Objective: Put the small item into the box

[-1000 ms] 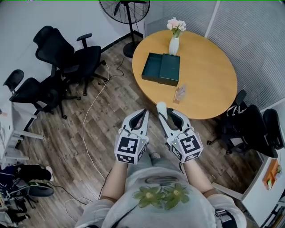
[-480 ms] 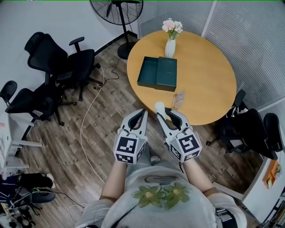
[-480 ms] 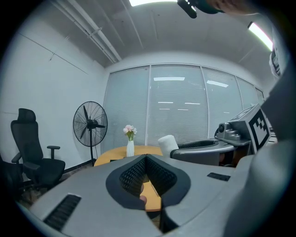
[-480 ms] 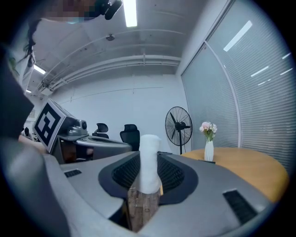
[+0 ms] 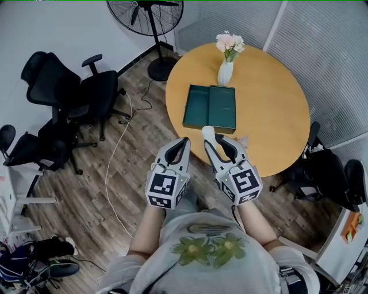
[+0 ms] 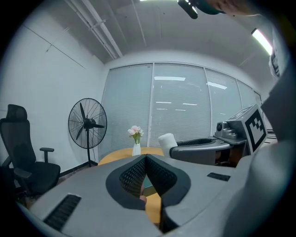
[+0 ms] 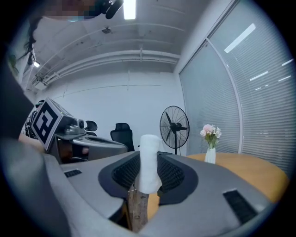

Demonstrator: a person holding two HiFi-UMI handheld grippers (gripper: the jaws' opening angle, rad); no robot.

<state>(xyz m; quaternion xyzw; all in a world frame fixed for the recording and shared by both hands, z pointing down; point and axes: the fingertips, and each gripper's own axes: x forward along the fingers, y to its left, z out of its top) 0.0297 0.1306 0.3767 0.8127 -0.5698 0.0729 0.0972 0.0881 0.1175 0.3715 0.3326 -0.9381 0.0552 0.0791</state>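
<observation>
An open dark green box (image 5: 209,108) lies on the round wooden table (image 5: 270,97), in front of a white vase of pink flowers (image 5: 225,70). My right gripper (image 5: 215,139) is shut on a small white cylinder (image 5: 207,134), held just over the table's near edge, short of the box. Seen in the right gripper view, the white cylinder (image 7: 149,173) stands upright between the pads (image 7: 173,175). My left gripper (image 5: 181,143) hovers over the floor beside the table, shut and holding nothing. In the left gripper view its pads (image 6: 159,173) meet at the tip.
A small brownish object (image 5: 246,139) on the table edge peeks out beside the right gripper. Black office chairs (image 5: 69,95) stand at the left, another (image 5: 325,172) at the right. A floor fan (image 5: 148,14) stands behind the table. A white cable (image 5: 113,166) trails over the wood floor.
Both grippers have moved forward together toward the table. The box and vase now sit closer, and the white cylinder has reached the table's near edge.
</observation>
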